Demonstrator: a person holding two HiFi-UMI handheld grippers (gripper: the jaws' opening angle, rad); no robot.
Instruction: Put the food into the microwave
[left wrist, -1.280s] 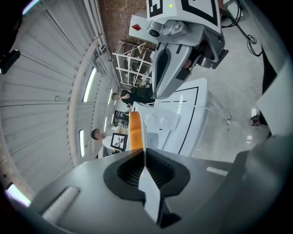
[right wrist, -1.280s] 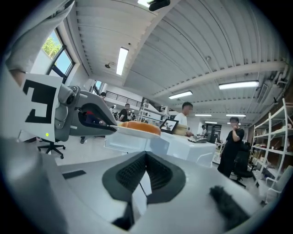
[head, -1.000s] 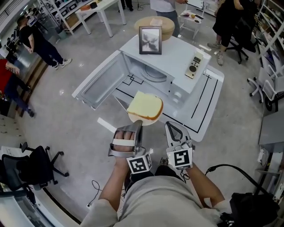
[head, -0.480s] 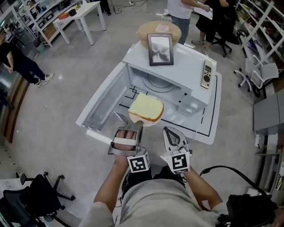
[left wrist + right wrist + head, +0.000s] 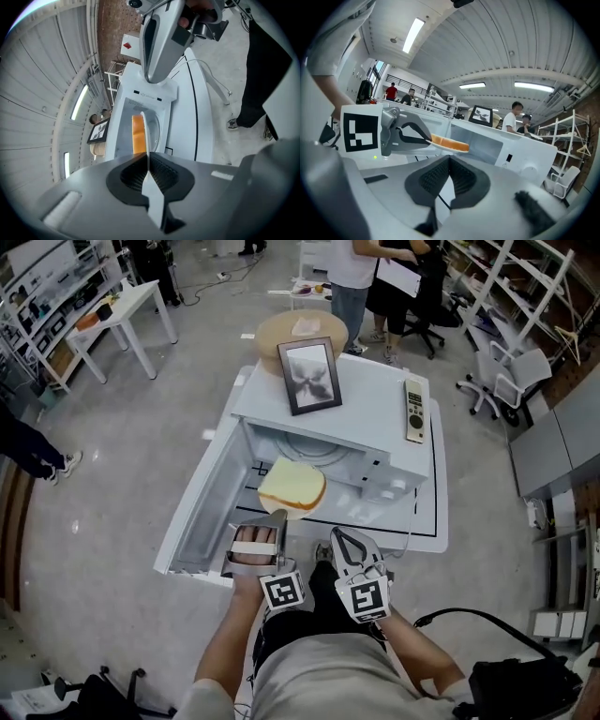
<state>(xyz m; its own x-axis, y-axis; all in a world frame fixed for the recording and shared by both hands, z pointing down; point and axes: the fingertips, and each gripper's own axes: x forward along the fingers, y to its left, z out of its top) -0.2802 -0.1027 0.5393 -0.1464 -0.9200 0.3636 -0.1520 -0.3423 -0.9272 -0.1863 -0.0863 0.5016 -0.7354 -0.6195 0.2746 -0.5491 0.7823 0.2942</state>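
The left hand-held gripper (image 5: 273, 517) pinches the near rim of a white plate (image 5: 307, 509); in the left gripper view its jaws are closed on the thin edge of this plate (image 5: 145, 129), which passes between the pads; a slice of bread (image 5: 292, 486) with a brown crust lies flat on the plate. The plate is held about level in the air at the open mouth of the white microwave (image 5: 366, 395), in front of the cavity and not set on the glass turntable (image 5: 317, 452); how far its front edge is inside, I cannot tell. The microwave door (image 5: 201, 512) is swung wide open to the left.

The right hand-held gripper (image 5: 338, 536) is just beside the left one, on its right side and apart from the plate; in the right gripper view its jaws are pressed together with nothing between them, and the same view shows the bread (image 5: 451, 143) and the left hand-held gripper (image 5: 432, 140) ahead on the left.

On top of the microwave stands a black picture frame (image 5: 309, 377), tilted back, and near the right edge lies a white remote control (image 5: 413, 410); the microwave sits on a white desk (image 5: 427, 521) marked with black lines.
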